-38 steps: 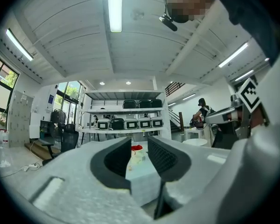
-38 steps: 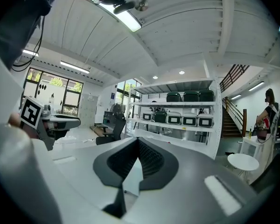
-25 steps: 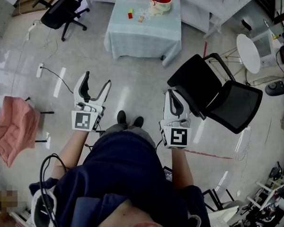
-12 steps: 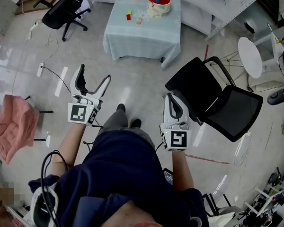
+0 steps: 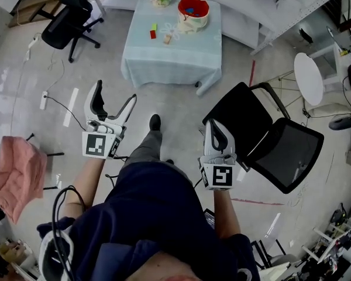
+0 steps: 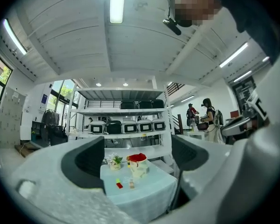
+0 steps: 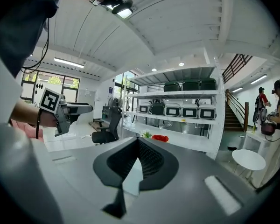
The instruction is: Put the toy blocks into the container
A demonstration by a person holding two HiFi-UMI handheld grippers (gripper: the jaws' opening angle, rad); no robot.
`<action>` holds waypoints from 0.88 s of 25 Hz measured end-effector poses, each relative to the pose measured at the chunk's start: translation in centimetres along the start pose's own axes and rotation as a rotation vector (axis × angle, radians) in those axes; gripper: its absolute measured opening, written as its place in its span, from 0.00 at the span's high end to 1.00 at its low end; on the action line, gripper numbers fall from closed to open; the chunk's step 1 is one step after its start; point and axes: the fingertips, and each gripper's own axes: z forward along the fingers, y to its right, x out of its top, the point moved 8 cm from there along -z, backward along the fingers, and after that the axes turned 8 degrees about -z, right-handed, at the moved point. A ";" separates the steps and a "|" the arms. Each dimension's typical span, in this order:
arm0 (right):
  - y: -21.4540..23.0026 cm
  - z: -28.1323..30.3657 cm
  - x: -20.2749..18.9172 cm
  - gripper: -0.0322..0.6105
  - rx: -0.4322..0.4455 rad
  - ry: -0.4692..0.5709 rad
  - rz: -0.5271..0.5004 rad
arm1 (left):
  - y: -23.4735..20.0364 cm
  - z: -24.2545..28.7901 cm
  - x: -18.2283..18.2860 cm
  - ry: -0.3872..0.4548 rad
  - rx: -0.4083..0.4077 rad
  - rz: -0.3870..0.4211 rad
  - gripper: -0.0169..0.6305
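In the head view, the left tongs (image 5: 114,93) and right tongs (image 5: 214,126) hung over the floor, well short of the table (image 5: 175,54), where the toy blocks (image 5: 153,33) lay near the container (image 5: 192,13). The left gripper view showed its jaws wide apart, just opened, gripping nothing. The right gripper view showed those jaws closed together, empty.

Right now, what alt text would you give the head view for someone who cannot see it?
Seen from above, a person faces a cloth-covered table bearing toy blocks and a red-rimmed container, holding a gripper in each hand. The left gripper is empty, its fingers just opened wide; the right gripper has its fingers together. A black chair stands at right.
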 end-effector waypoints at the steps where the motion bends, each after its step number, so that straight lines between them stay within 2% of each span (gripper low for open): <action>1: 0.2 1.6 0.3 0.95 -0.001 -0.005 -0.005 | -1.0 1.3 0.1 0.002 -0.005 0.002 0.26; 10: 2.6 12.9 2.1 0.95 -0.038 -0.075 -0.016 | -8.2 12.6 -0.4 -0.006 -0.050 0.003 0.26; 17: 5.6 18.2 0.7 0.95 -0.016 -0.125 -0.038 | -10.0 20.5 -3.4 -0.063 -0.050 -0.001 0.26; 22: 9.1 22.1 -1.5 0.95 0.026 -0.154 -0.028 | -9.8 26.8 -7.6 -0.151 -0.036 0.021 0.26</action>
